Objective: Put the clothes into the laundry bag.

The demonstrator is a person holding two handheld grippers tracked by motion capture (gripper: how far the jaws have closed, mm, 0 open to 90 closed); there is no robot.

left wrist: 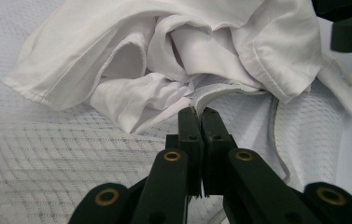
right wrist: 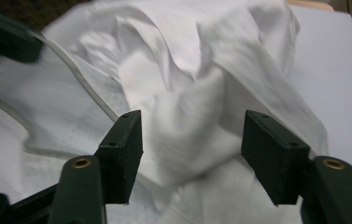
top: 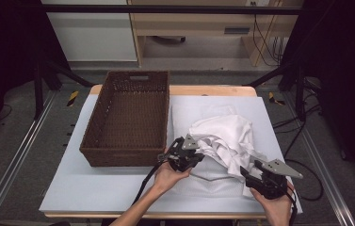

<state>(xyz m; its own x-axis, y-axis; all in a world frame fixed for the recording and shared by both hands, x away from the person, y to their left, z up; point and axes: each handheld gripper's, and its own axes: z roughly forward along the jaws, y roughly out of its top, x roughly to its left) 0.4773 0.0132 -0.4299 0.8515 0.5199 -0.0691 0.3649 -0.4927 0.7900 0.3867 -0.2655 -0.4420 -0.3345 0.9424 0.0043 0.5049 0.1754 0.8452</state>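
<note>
Between your right tongs (right wrist: 190, 161), spread wide, white shirt (right wrist: 201, 84) cloth sits unpinched; your left tongs (left wrist: 200, 123) are pressed together on the mesh bag (left wrist: 47, 154) edge, mid-counter beside the basket (top: 128, 117). Pull now and the loose shirt could slide off, I'd say

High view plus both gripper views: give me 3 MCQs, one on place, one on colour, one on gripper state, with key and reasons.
1. Where does the wicker basket stand relative to the white garment?
A. left of it
B. right of it
C. on top of it

2. What colour is the basket?
A. white
B. brown
C. blue

3. How do the left gripper jaws stand?
A. wide apart
B. shut on the mesh bag edge
C. shut on the basket rim

Key: A, the high view shows it left; B, brown weave; B, jaws meet on the bag's edge.
</note>
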